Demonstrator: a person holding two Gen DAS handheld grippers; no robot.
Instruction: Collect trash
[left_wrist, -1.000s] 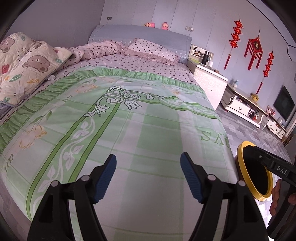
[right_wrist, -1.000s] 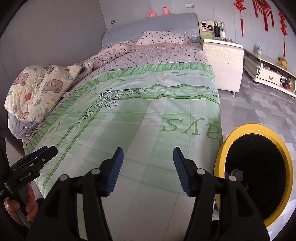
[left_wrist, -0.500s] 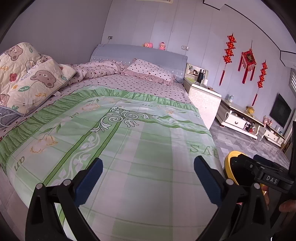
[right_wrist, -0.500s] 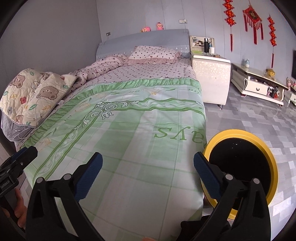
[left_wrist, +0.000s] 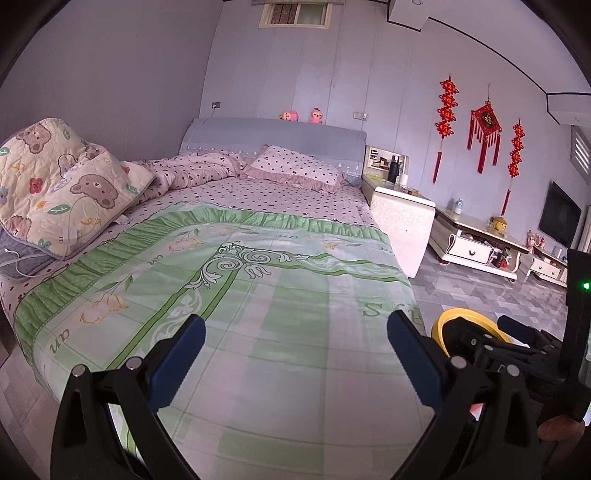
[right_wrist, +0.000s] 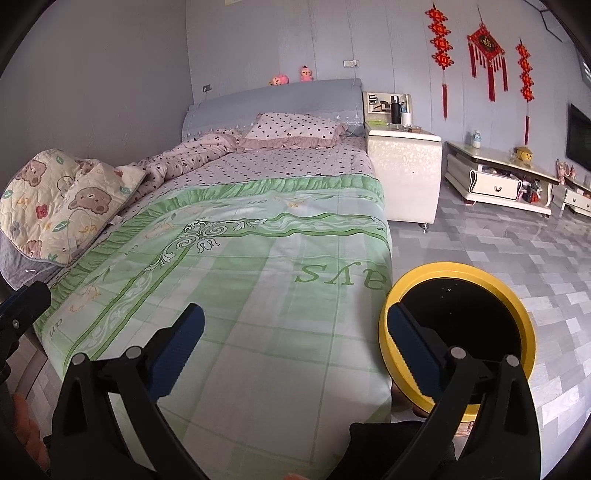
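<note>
A round trash bin with a yellow rim and black inside (right_wrist: 517, 317) stands on the floor at the foot-right corner of the bed; part of its rim shows in the left wrist view (left_wrist: 448, 321). My left gripper (left_wrist: 293, 354) is open and empty above the foot of the green patterned bedspread (left_wrist: 258, 295). My right gripper (right_wrist: 293, 350) is open and empty, its right finger over the bin's left rim. The right gripper's body shows at the right of the left wrist view (left_wrist: 517, 354). No loose trash shows on the bedspread (right_wrist: 258, 266).
A folded bear-print quilt (left_wrist: 62, 184) lies at the bed's left edge. A polka-dot pillow (left_wrist: 295, 166) and duvet lie at the headboard. A white nightstand (right_wrist: 404, 166) stands right of the bed and a low TV cabinet (right_wrist: 498, 177) stands by the right wall. Grey tiled floor (right_wrist: 498, 251) lies between them.
Both grippers opened wider and pulled back and up from the bed, so more of the room shows. The bin now looks smaller and farther in both views.
</note>
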